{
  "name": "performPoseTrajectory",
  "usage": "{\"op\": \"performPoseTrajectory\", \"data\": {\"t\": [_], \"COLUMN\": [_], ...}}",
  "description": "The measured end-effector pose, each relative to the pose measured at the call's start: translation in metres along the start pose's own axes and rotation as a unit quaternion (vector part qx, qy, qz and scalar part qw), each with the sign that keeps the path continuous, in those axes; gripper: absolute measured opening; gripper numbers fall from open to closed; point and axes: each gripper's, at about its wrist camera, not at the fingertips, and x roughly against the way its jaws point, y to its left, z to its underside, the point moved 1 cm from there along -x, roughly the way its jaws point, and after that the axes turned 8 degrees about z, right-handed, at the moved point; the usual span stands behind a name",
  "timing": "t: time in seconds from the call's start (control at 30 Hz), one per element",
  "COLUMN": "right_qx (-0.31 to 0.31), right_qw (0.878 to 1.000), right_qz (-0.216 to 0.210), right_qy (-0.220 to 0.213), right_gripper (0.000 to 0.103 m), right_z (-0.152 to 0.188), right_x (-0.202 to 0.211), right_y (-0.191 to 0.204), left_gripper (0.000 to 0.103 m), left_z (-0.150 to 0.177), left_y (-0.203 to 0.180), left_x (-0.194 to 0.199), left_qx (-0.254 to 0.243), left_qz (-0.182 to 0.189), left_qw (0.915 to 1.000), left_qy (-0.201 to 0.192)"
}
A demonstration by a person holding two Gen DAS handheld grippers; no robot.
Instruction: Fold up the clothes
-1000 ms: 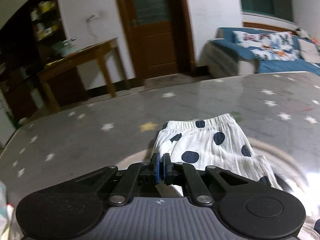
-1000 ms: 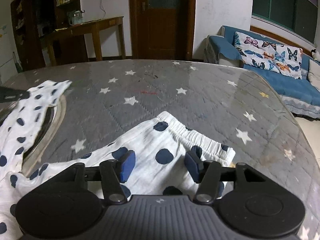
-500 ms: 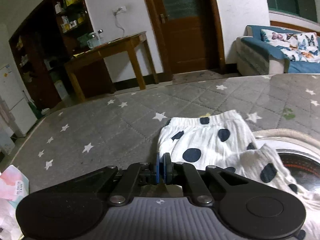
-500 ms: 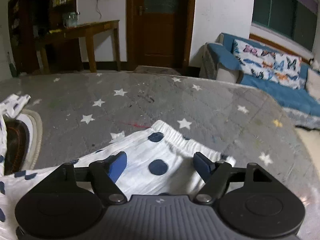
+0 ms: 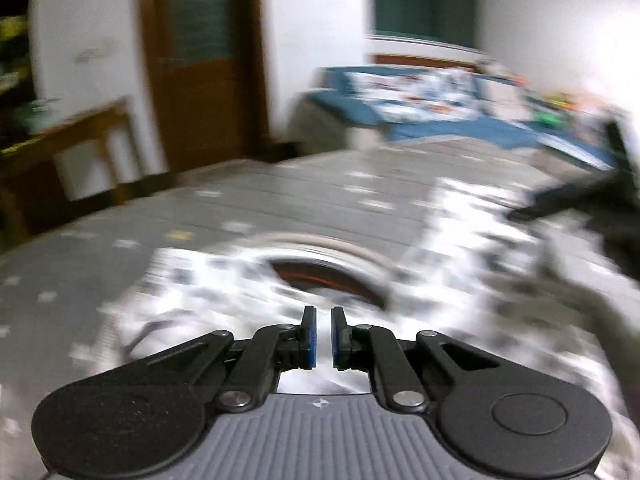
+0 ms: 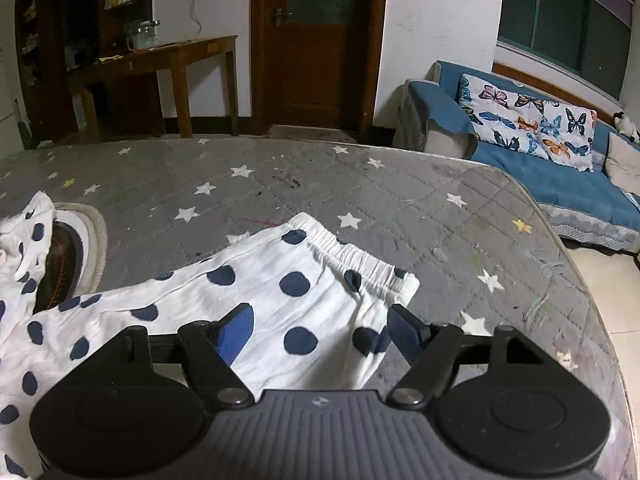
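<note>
White trousers with navy dots (image 6: 280, 292) lie spread on the grey star-patterned table (image 6: 400, 196), elastic waistband at the far right end. My right gripper (image 6: 320, 328) is open, its blue pads hovering just above the waist part. In the blurred left wrist view the same garment (image 5: 224, 292) lies under and ahead of my left gripper (image 5: 323, 336), whose pads stand a narrow gap apart with nothing between them. The right gripper shows as a dark shape (image 5: 560, 200) at that view's right edge.
A round inset with a beige rim (image 6: 96, 236) sits in the table, partly covered by cloth. The table's right edge (image 6: 580, 280) drops to the floor. A blue sofa (image 6: 540, 160), a wooden side table (image 6: 172, 56) and a door (image 6: 320, 40) stand beyond.
My left gripper has swung fast to the right, blurring its view, and its pads have parted slightly from fully shut. My right gripper has opened a little wider and shifted slightly over the waistband.
</note>
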Motion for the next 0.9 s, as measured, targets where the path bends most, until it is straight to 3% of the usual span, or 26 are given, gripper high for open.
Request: {"op": "performPoseTrajectory", "data": {"t": [0.2,0.33,0.53,0.63,0.9], "right_qx": [0.001,-0.001,-0.004,-0.004,-0.006], "right_qw": [1.000,1.000,1.000,1.000,1.000], "right_qz": [-0.006,-0.008,-0.010,-0.009,-0.005], "right_qy": [0.001,0.002,0.001,0.002,0.003], "right_gripper": [0.075,0.075,0.075,0.075,0.073], "right_z": [0.006,0.008,0.007,0.007,0.007], "right_x": [0.004,0.004,0.002,-0.002,-0.022], "right_y": [0.002,0.000,-0.004,-0.005,-0.007], "left_gripper": [0.009,0.009,0.009,0.008,0.007], "left_z": [0.025,0.041,0.055,0.062,0.078], "left_y": [-0.073,-0.107,-0.127,-0.136,-0.147], "left_x": [0.015,0.017,0.005,0.008,0.017], "left_qx": [-0.036,-0.057,-0.066,-0.091,-0.120], "left_qz": [0.119,0.170,0.212,0.273,0.356], "left_qw": [0.9920,0.9832,0.9732,0.9545,0.9199], "left_qy": [0.025,0.035,0.060,0.080,0.113]}}
